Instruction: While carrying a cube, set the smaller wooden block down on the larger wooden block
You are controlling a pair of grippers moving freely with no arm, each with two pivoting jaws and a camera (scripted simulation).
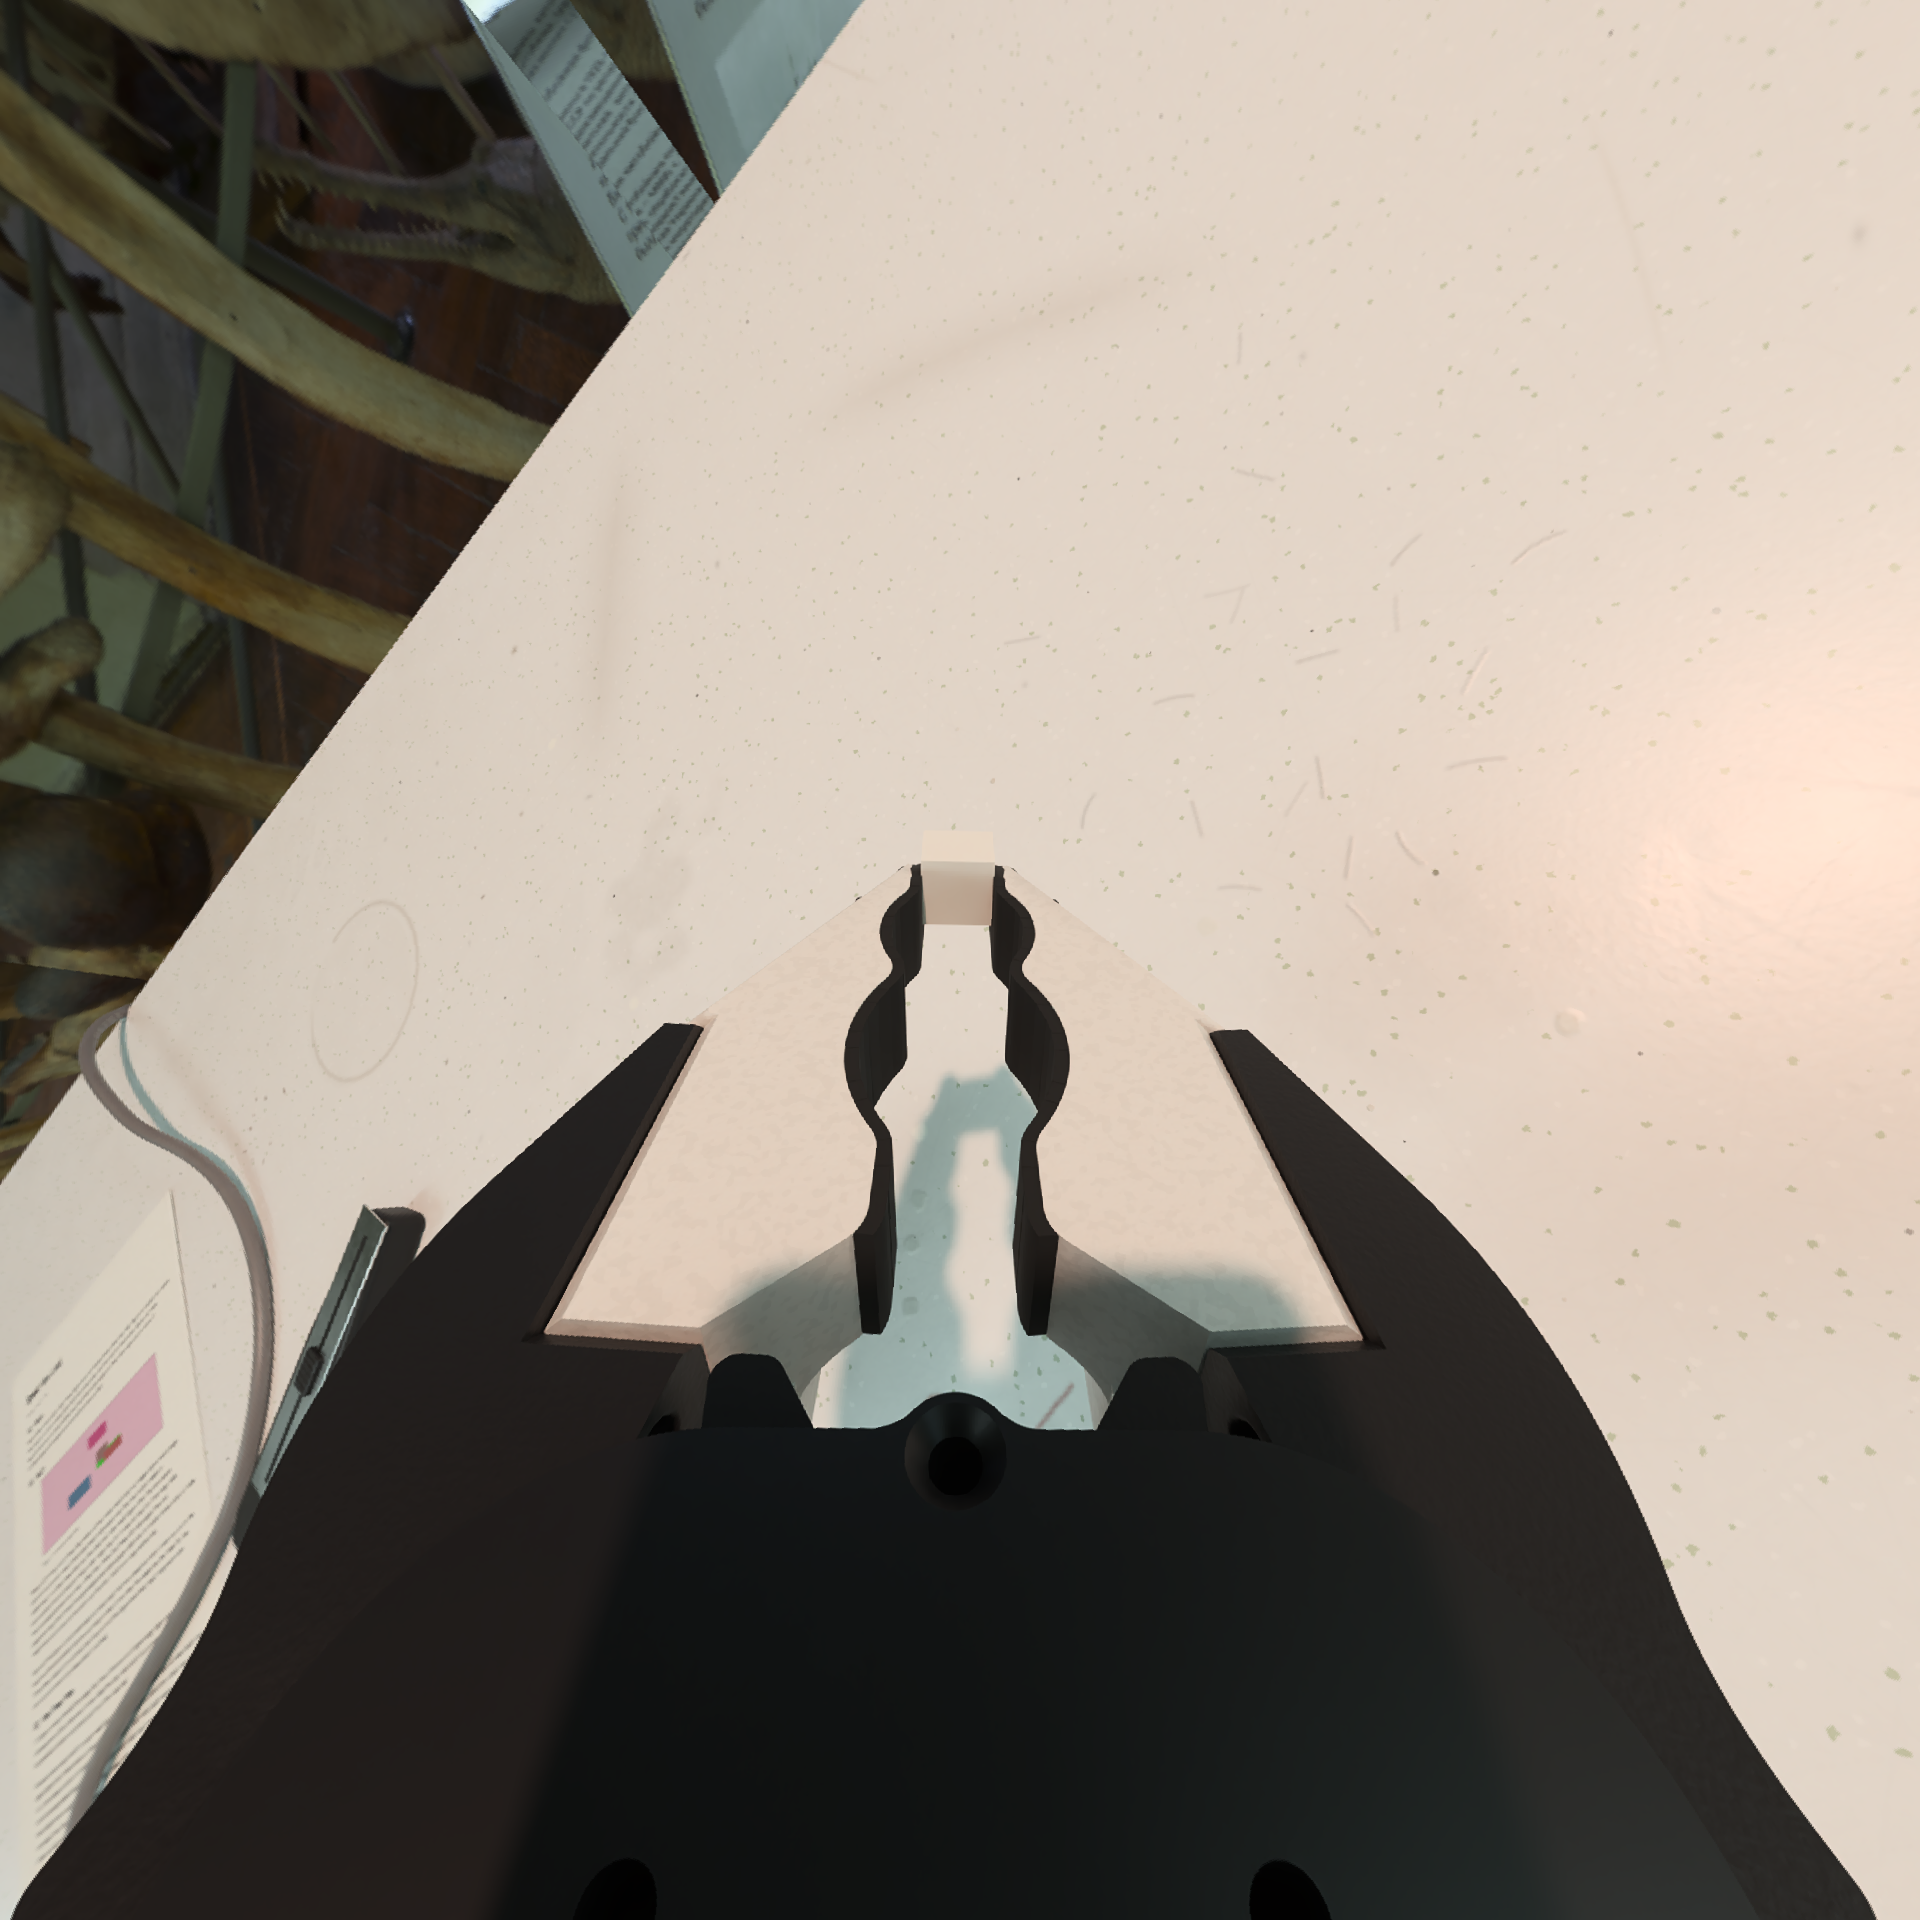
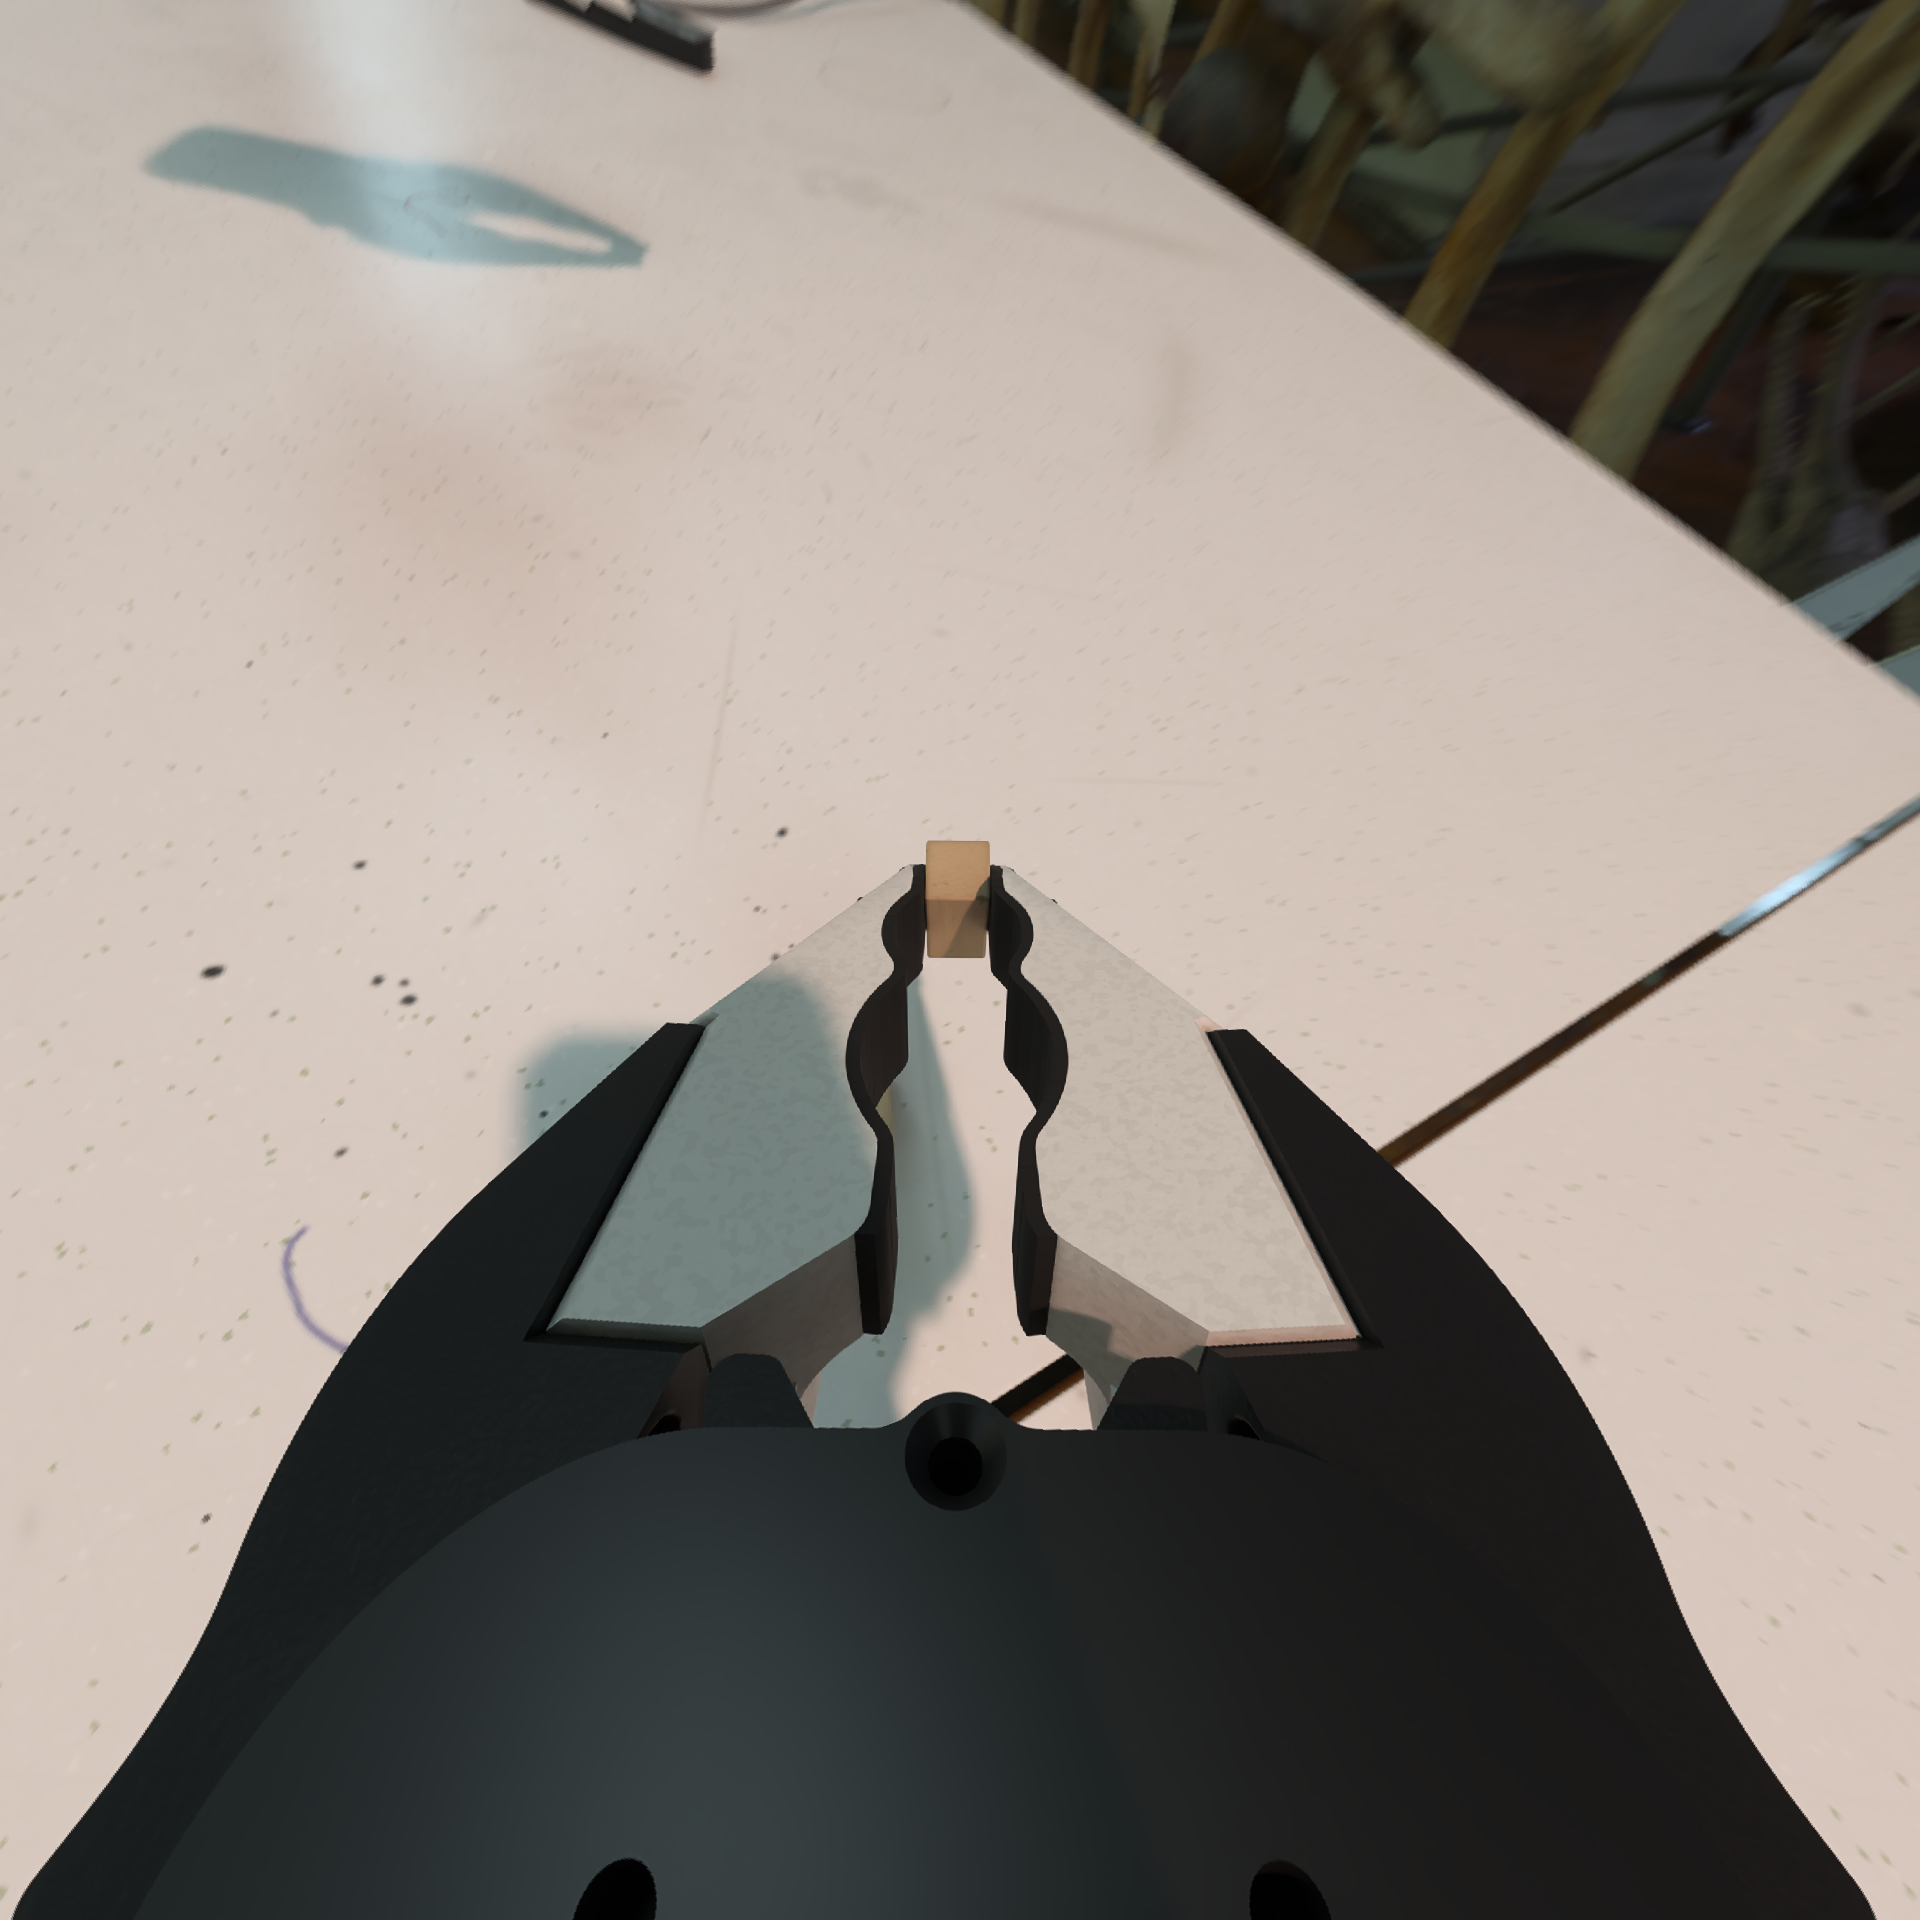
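Observation:
In the left wrist view my left gripper (image 1: 957,894) is shut on a small pale cream cube (image 1: 957,878), held at the fingertips above the pale speckled table (image 1: 1247,416). In the right wrist view my right gripper (image 2: 957,899) is shut on a small tan wooden block (image 2: 957,896), held at the fingertips above the table (image 2: 520,623). The larger wooden block is not in either view.
The table's left edge (image 1: 582,436) runs diagonally, with dark clutter beyond it. A printed sheet (image 1: 104,1507), a grey cable (image 1: 197,1195) and a dark flat bar (image 1: 332,1340) lie at lower left. In the right wrist view a seam (image 2: 1558,1049) crosses the table; a dark object (image 2: 644,31) lies far off.

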